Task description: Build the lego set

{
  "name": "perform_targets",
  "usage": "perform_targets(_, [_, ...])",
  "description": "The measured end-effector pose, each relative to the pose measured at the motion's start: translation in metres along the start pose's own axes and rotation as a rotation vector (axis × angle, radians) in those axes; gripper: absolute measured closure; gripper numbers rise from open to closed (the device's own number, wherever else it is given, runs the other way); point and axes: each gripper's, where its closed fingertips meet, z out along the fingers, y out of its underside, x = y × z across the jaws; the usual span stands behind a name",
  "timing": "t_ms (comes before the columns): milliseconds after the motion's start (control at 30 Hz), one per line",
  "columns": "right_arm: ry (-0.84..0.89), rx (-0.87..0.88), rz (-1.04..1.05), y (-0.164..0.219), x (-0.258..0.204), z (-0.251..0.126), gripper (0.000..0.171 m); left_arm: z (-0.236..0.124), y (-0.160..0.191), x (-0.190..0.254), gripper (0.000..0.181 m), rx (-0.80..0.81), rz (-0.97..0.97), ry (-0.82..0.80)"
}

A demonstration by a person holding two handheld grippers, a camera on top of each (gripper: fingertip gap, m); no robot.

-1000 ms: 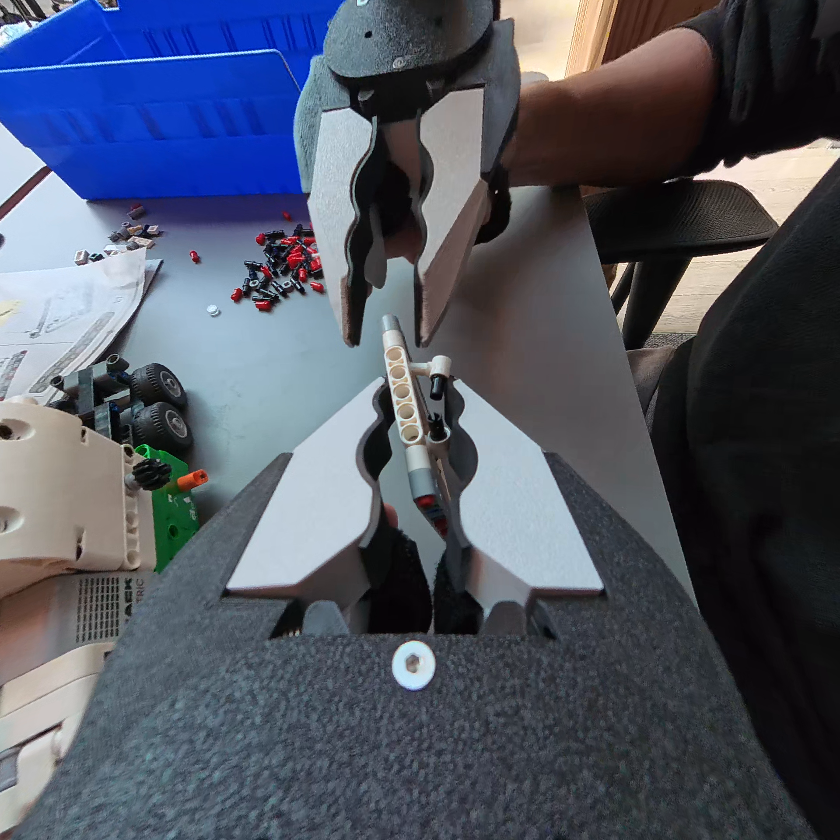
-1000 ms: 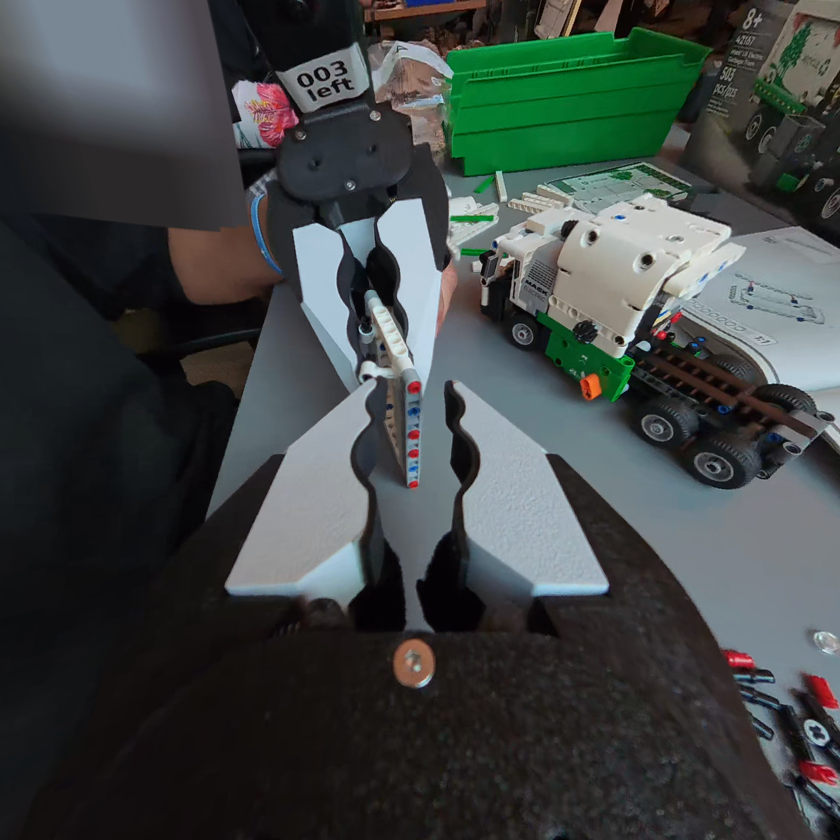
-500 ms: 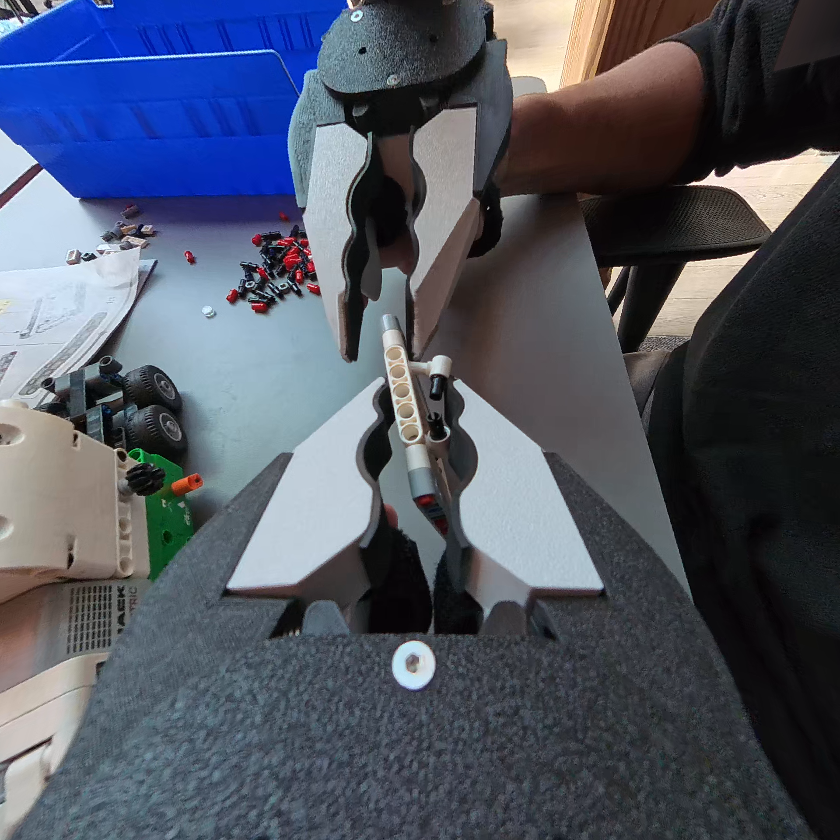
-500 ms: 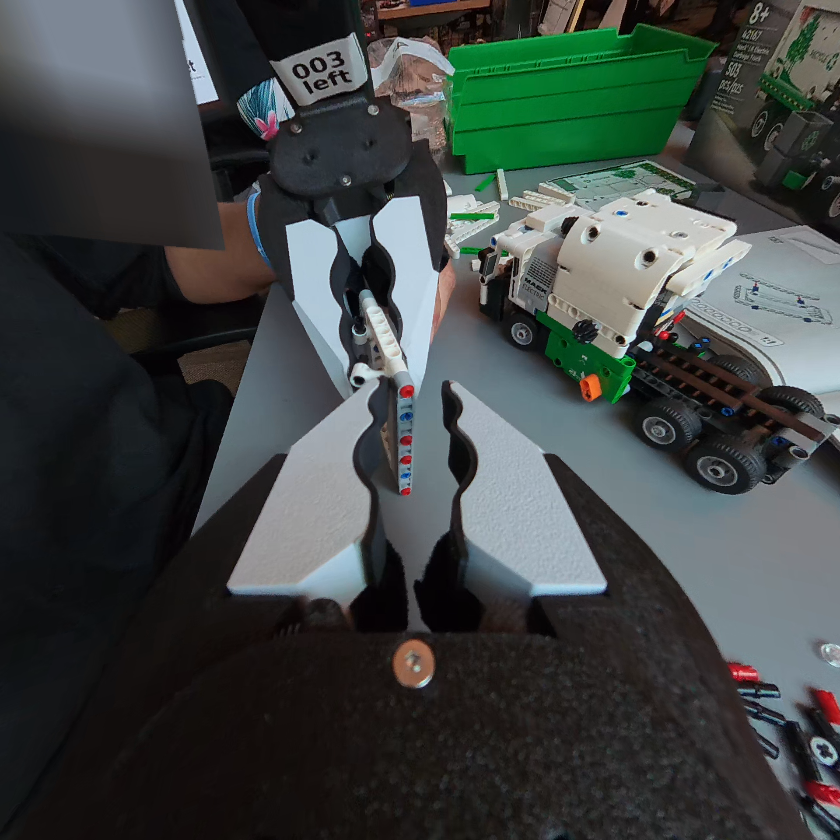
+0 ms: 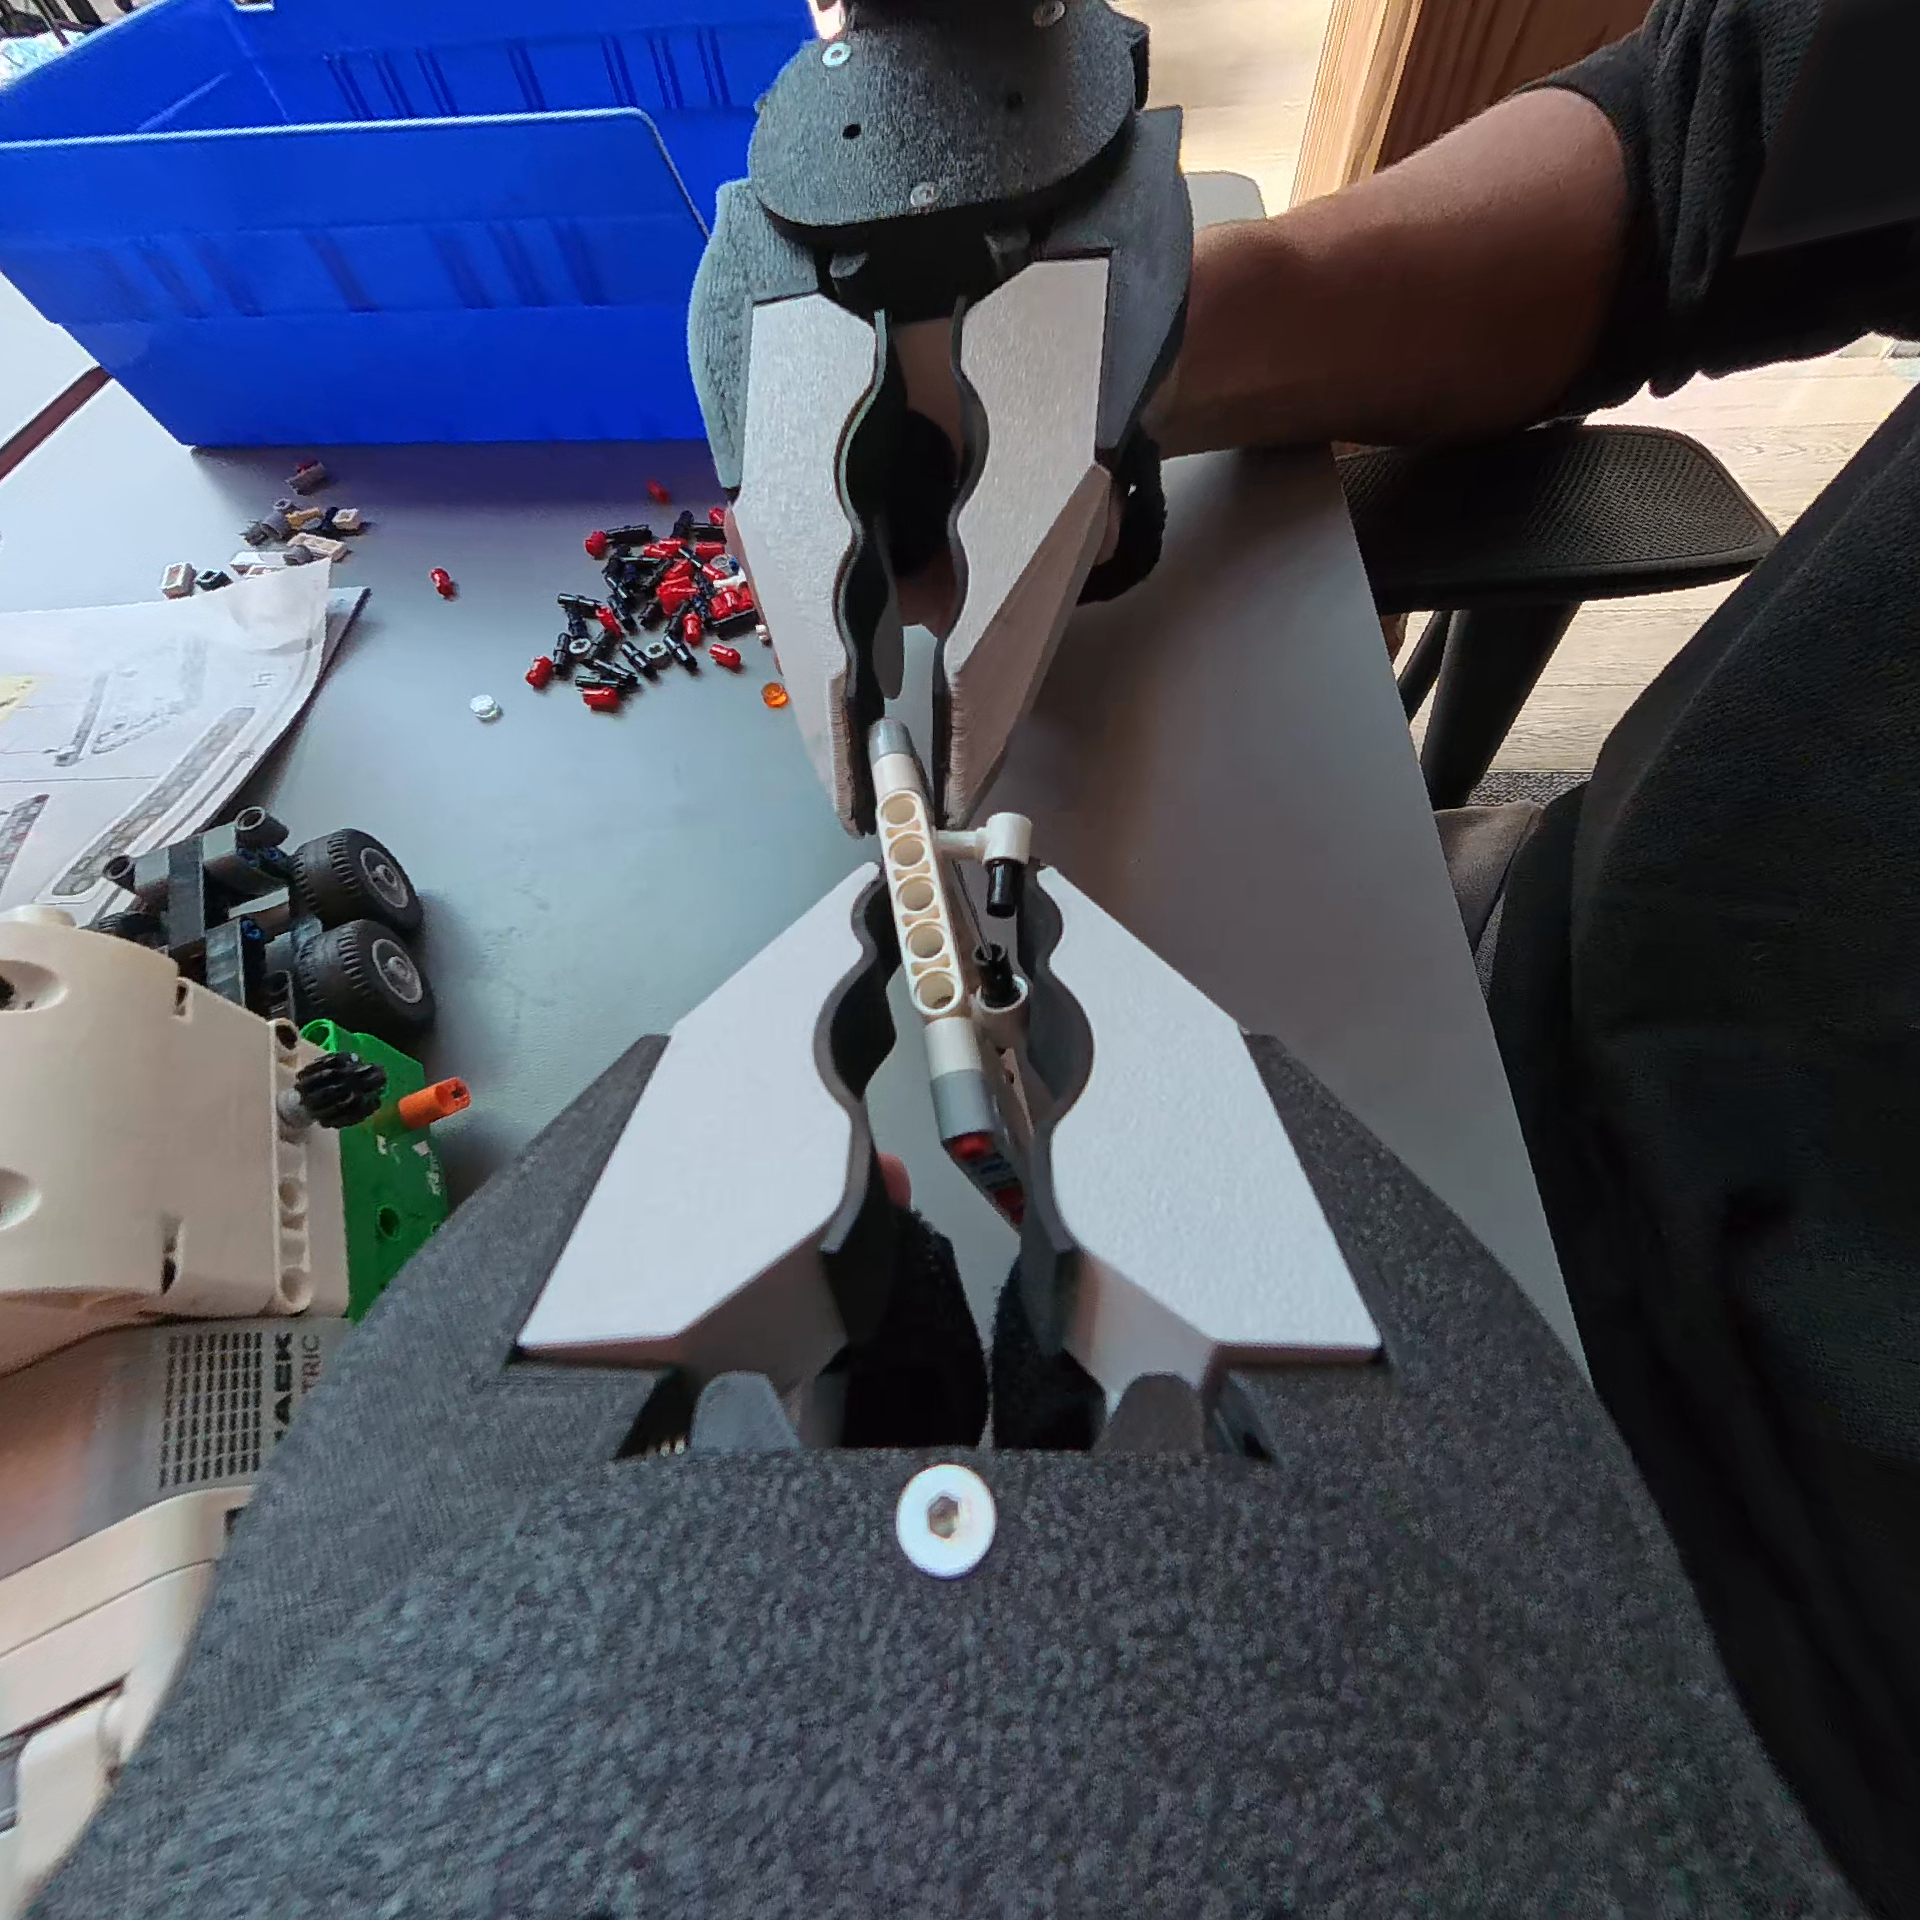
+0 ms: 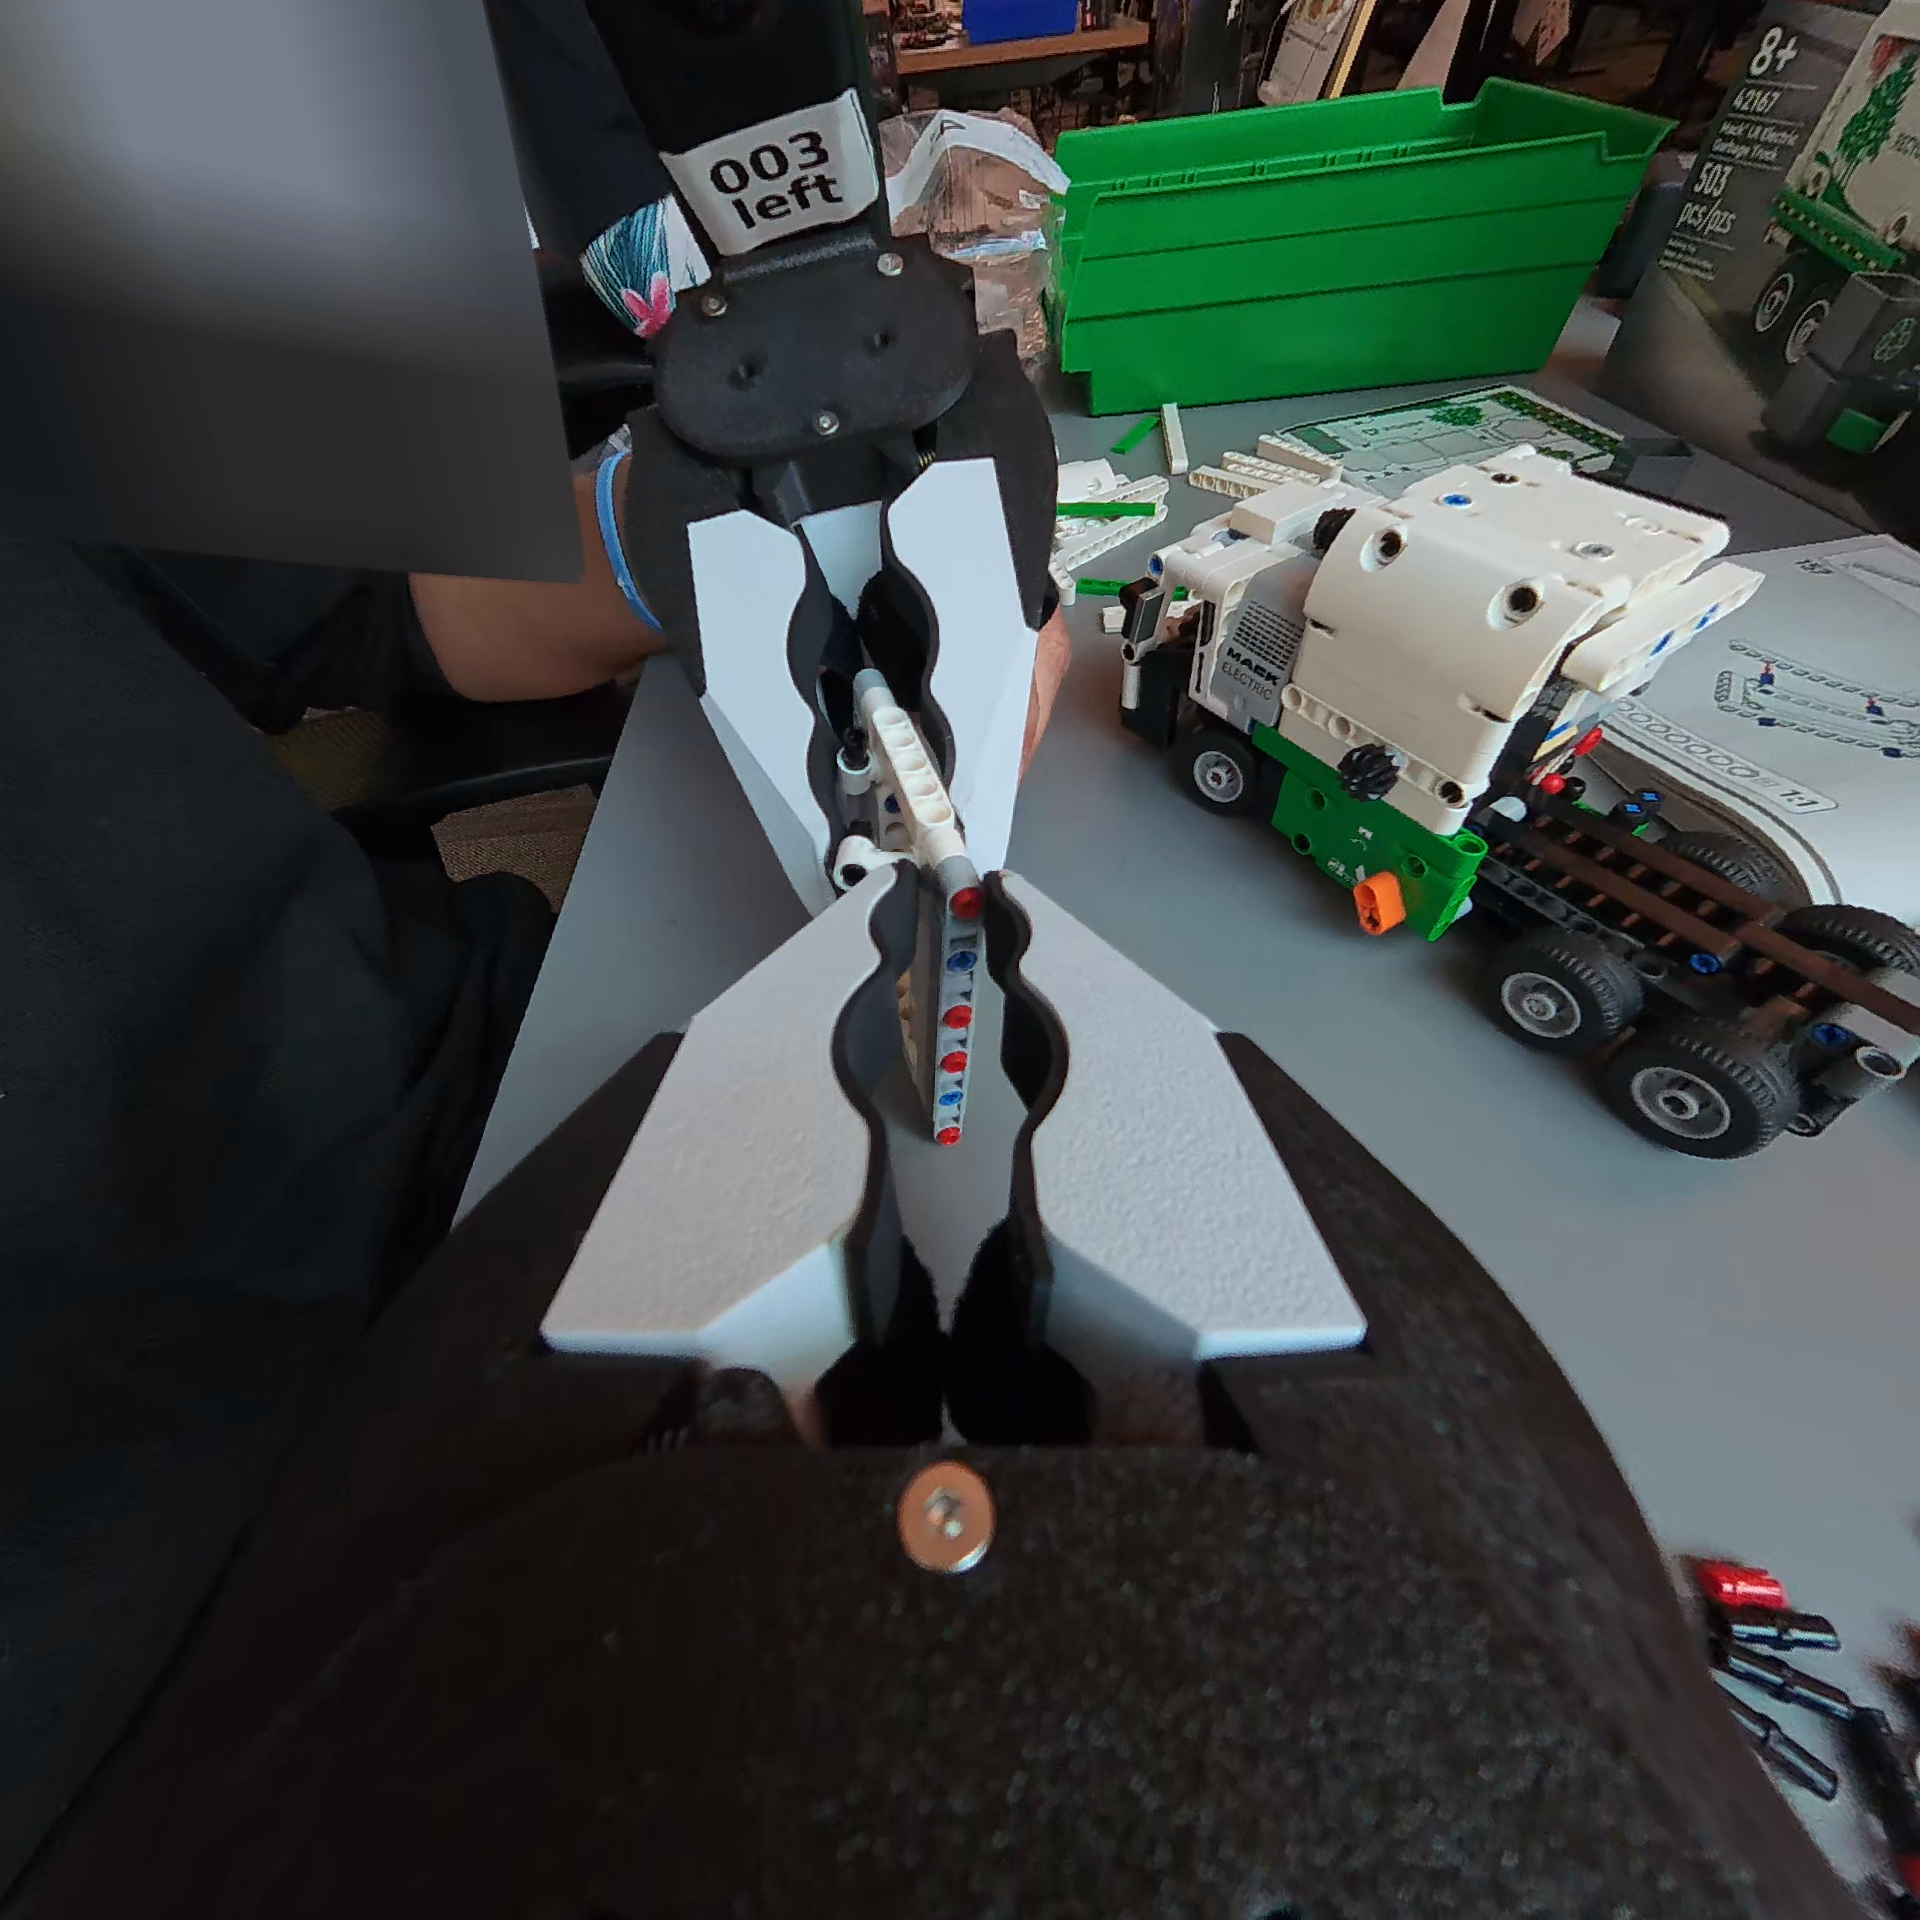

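Observation:
A Lego beam assembly (image 5: pixel 920 914) of white and grey beams with red and blue pins is held in the air between both grippers, over the table's near edge. My left gripper (image 5: pixel 951 883) is shut on its lower part. My right gripper (image 5: pixel 904 821) faces it from above and its tips clamp the upper end. In the right wrist view my right gripper (image 6: pixel 945 888) is closed on the grey pinned beam (image 6: pixel 954 1029), with the left gripper (image 6: pixel 894 821) opposite it. The part-built white and green truck (image 6: pixel 1455 665) stands on the table; it also shows in the left wrist view (image 5: pixel 125 1122).
A pile of red and black pins (image 5: pixel 655 613) lies before a blue bin (image 5: pixel 364 270). An instruction booklet (image 5: pixel 135 707) lies by the truck. A green bin (image 6: pixel 1330 239), loose white beams (image 6: pixel 1247 473) and the set's box (image 6: pixel 1808 208) stand behind the truck. A chair (image 5: pixel 1558 520) stands past the table edge. The tips of both grippers are at nearly the same place.
My right gripper has moved in toward the left gripper and closed its fingers on the free end of the beam assembly. The left gripper has kept its hold.

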Motion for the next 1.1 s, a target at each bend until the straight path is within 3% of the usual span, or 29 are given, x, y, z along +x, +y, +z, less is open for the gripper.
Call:
perform_targets(533, [-0.012,0.003,0.001,0.0,-0.002,0.0,0.163,0.002,-0.002,0.002,0.161,0.005,-0.02,0.01])
perform_targets(833, [-0.096,0.014,0.036,-0.001,-0.013,0.0,0.141,0.003,-0.002,0.003,0.163,0.0,-0.017,0.014])
perform_targets(1100, [-0.124,0.024,0.019,-0.001,-0.017,-0.001,0.139,0.003,-0.002,0.006,0.163,0.002,-0.01,0.025])
